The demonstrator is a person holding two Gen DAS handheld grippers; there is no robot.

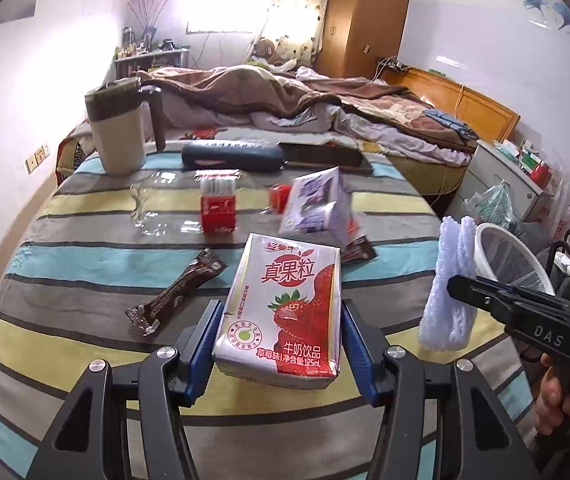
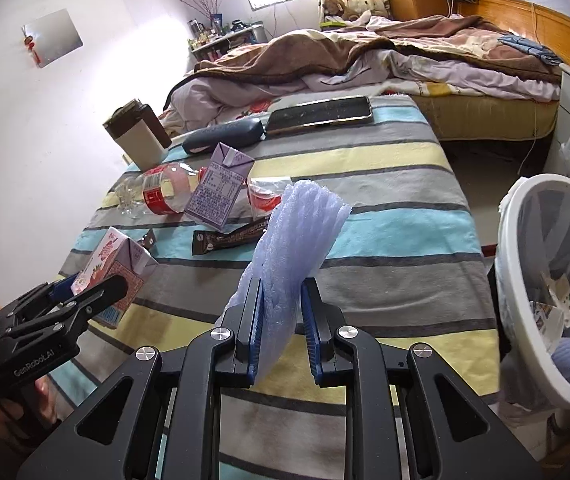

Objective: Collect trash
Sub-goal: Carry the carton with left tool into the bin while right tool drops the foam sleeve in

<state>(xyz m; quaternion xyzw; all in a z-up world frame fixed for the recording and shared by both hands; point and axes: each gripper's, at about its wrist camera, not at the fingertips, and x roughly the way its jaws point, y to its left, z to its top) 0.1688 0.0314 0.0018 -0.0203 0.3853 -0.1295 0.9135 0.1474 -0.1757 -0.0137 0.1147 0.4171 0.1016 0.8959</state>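
Observation:
My left gripper [image 1: 281, 320] is shut on a red-and-white strawberry milk carton [image 1: 285, 304], held just above the striped table; from the right wrist view the same carton [image 2: 115, 264] shows at the left. My right gripper [image 2: 281, 300] is shut on a folded piece of pale blue foam netting [image 2: 297, 232], which also appears at the right of the left wrist view [image 1: 449, 288]. On the table lie a purple milk carton [image 1: 319, 204], an empty clear plastic bottle with a red label [image 1: 189, 204], and two brown snack wrappers [image 1: 177, 292] [image 2: 233, 236].
A white mesh waste bin [image 2: 525, 280] stands beside the table's right edge with scraps inside. At the table's far end are a beige lidded jug [image 1: 119, 132], a dark glasses case [image 1: 231, 156] and a phone [image 2: 321, 114]. An unmade bed [image 1: 325, 108] lies beyond.

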